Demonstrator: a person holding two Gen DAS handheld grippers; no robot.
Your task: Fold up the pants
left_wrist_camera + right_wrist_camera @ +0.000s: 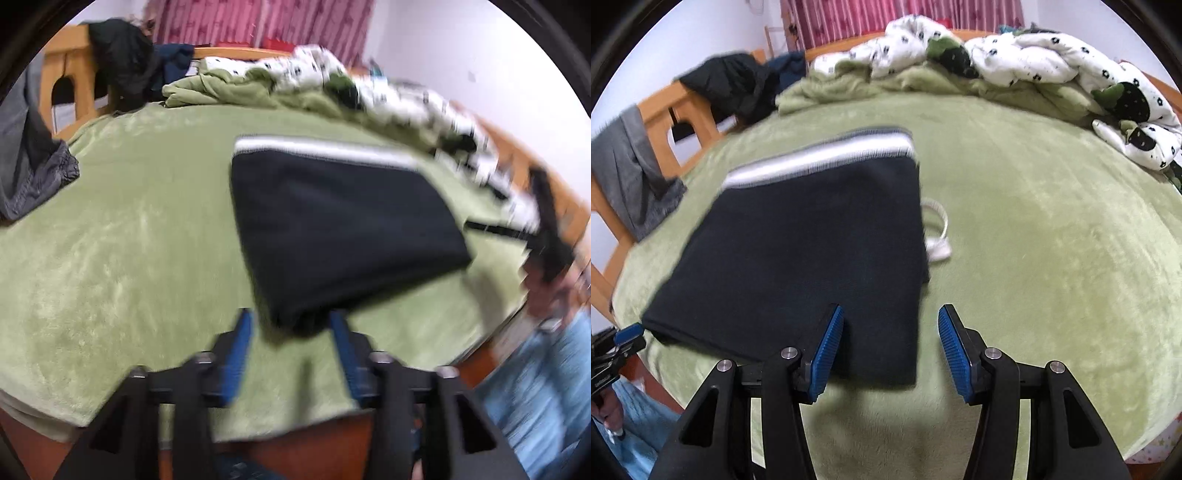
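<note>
I judge the fold nearly finished: the black knit pants with a white-striped waistband (798, 236) lie in a compact rectangle at frame centre on the green plush blanket (1052, 240). My left gripper (291, 321) and right gripper (891, 317) both gape, holding nothing. Next I'd smooth the edges. A wooden bed frame (683, 110) sits upper left.

A: How does the left hand-held gripper (291, 321) stand?
B: Blue fingers spread apart, pointing forward.
A: The right hand-held gripper (891, 317)?
B: Parted wide too, gripping nothing.
</note>
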